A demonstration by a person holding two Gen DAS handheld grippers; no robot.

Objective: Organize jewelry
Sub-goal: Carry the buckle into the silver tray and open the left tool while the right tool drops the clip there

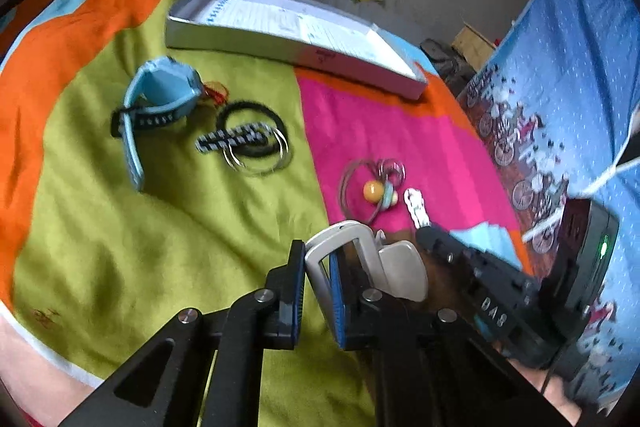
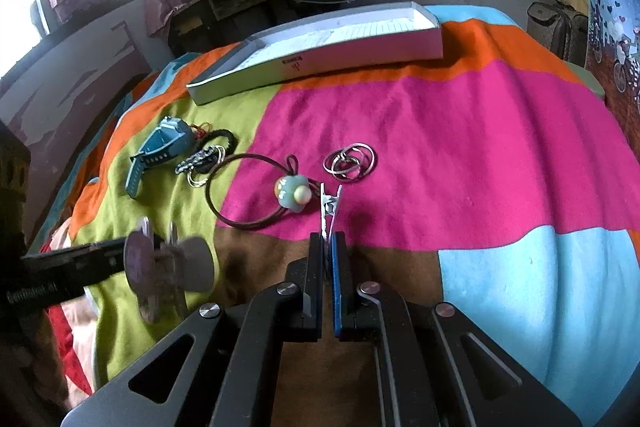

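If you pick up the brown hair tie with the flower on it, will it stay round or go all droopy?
Probably droopy: the hair tie is a thin cord loop lying loosely on the blanket. Its chunky flower bead would likely hang lowest. It looks light and unlikely to roll.

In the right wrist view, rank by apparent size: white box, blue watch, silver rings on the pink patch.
1. white box
2. blue watch
3. silver rings
The box lies farthest, so it is truly largest.
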